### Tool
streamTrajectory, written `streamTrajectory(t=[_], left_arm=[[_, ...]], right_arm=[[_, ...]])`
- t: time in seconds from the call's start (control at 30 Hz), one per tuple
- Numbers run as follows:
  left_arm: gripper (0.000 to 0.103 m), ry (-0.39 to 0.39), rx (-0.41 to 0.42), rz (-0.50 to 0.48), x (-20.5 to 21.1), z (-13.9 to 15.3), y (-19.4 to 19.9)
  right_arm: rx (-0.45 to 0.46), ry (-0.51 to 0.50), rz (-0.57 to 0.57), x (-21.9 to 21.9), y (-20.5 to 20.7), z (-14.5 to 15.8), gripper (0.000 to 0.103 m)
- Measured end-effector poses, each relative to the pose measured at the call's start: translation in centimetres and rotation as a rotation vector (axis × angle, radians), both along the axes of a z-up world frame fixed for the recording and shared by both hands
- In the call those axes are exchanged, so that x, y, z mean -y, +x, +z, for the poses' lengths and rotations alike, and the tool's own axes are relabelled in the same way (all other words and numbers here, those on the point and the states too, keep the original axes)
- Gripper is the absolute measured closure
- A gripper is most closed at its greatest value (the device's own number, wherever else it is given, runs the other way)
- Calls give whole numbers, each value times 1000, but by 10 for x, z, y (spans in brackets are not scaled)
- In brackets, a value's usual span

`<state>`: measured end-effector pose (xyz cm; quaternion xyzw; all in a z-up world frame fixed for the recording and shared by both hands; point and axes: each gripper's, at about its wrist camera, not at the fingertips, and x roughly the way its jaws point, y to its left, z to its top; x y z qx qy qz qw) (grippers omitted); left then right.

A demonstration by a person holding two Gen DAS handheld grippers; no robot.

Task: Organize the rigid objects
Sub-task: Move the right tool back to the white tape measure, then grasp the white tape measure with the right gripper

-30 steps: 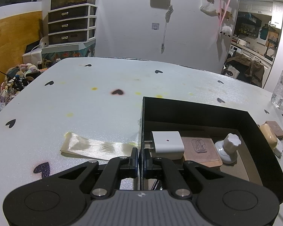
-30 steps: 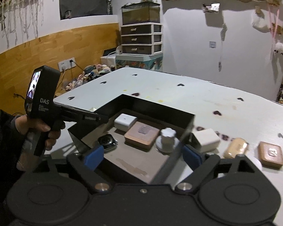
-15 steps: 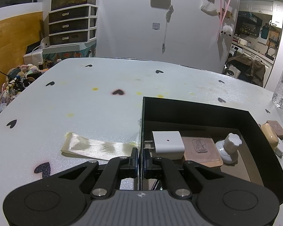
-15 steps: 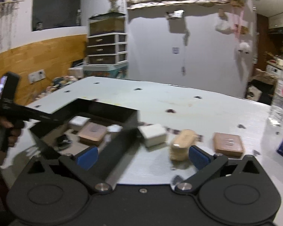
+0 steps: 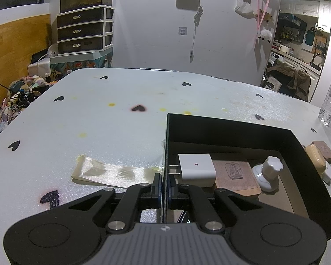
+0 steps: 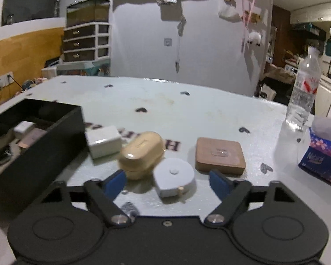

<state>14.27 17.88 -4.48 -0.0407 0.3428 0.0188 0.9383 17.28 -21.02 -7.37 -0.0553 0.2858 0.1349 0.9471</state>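
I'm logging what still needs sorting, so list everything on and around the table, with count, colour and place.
black box: 1, black, table's near side
charger: 1, white, in box
brown tile: 1, in box
knob: 1, white, in box
white block: 1, beside box
tan case: 1, table
round tape: 1, white, table
brown square: 1, table
water bottle: 1, clear, far right
tissue pack: 1, blue, right
ribbon: 1, cream, left of box
left gripper: shut on box wall
right gripper: open, around round tape

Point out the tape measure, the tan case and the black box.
Tape measure [image 6: 173, 176], right wrist view, on its round top face.
Tan case [image 6: 141, 149], right wrist view, on its lid.
Black box [image 5: 229, 130], left wrist view, on its far inner wall.
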Motion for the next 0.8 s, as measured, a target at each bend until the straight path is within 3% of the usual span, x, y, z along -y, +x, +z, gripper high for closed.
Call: streamTrajectory(t=[0.3, 0.8], left_arm=[[98, 1, 0, 1, 0, 0, 0], [98, 1, 0, 1, 0, 0, 0]], right_arm=[[-54, 21, 2, -4, 27, -15, 49], [-31, 21, -12, -2, 30, -15, 50]])
